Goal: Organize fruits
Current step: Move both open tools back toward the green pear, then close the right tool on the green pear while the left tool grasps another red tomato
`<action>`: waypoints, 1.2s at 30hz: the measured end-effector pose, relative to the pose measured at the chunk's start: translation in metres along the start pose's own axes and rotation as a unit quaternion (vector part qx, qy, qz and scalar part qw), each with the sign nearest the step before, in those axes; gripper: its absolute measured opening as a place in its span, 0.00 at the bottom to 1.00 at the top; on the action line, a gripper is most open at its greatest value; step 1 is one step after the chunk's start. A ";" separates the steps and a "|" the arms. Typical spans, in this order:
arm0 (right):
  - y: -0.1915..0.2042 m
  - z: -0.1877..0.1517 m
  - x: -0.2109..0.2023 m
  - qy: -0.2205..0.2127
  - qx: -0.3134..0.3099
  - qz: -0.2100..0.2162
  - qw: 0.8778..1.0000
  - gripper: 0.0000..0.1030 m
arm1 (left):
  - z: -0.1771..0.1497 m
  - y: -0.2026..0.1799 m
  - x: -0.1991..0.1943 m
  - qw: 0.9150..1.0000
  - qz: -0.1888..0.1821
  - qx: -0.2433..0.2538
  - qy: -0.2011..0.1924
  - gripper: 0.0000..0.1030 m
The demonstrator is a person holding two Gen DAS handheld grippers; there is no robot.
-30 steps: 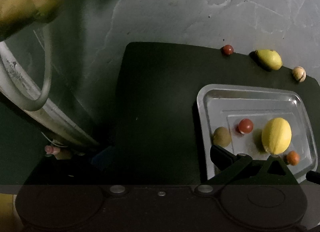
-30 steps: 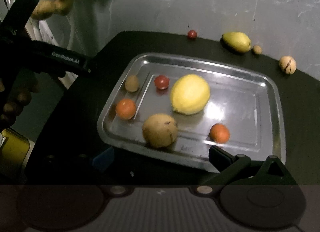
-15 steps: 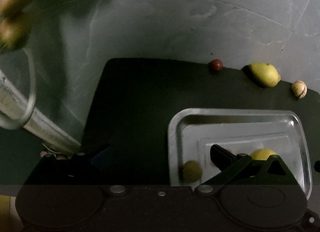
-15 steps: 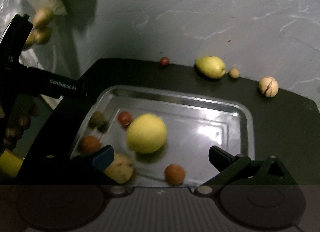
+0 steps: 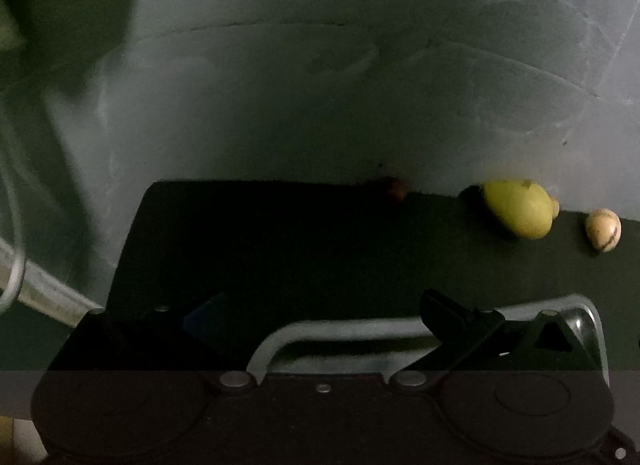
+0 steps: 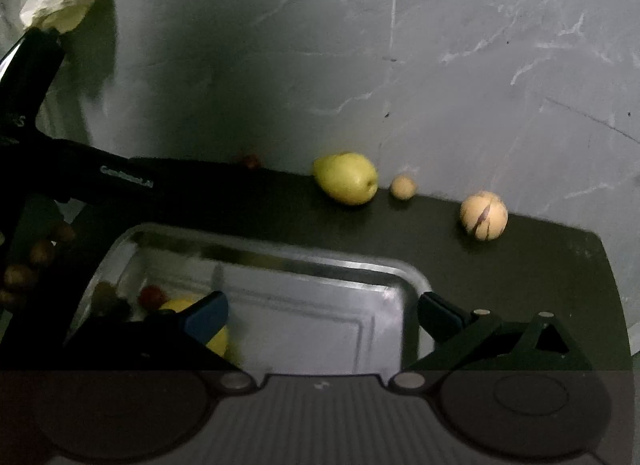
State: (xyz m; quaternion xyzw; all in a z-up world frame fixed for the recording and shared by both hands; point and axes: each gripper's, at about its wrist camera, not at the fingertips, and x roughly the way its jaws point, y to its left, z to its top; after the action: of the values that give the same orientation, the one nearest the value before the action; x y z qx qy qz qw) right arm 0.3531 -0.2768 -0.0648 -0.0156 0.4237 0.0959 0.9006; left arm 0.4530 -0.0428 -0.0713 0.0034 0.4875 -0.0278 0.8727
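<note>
right gripper (image 6: pixel 320 315) spread, empty | silver metal tray (image 6: pixel 320 261) now lower frame; view advanced toward green pear (image 6: pixel 346 179) | left gripper (image 5: pixel 320 317) seemingly spread; dim

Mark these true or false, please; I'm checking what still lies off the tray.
1. The green pear lies on the dark mat, outside the tray. True.
2. The striped fruit is inside the tray. False: it lies on the mat, to the right of the pear.
3. The right claw is open and empty. True.
4. The tray is empty. False: a lemon and small fruits lie at its left end.
5. A small tan fruit lies between the pear and the striped fruit. True.
</note>
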 end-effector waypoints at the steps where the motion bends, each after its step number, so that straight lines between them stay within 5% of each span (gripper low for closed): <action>1: -0.003 0.002 0.003 -0.001 -0.001 0.000 1.000 1.00 | 0.005 -0.003 0.003 1.000 0.000 0.003 -0.002 0.99; 13: -0.012 0.034 0.052 -0.047 -0.055 -0.024 0.997 1.00 | 0.048 -0.033 0.046 1.000 0.006 0.020 -0.021 0.99; 36: 0.000 0.056 0.112 -0.054 -0.117 0.005 0.992 0.87 | 0.048 -0.045 0.069 1.000 -0.003 0.010 -0.028 0.95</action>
State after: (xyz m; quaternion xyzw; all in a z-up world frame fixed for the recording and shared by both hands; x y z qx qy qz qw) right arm 0.4658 -0.2530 -0.1148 -0.1134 0.3608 0.1500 0.9135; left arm 0.5281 -0.0927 -0.1040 0.0099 0.4623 -0.0357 0.8859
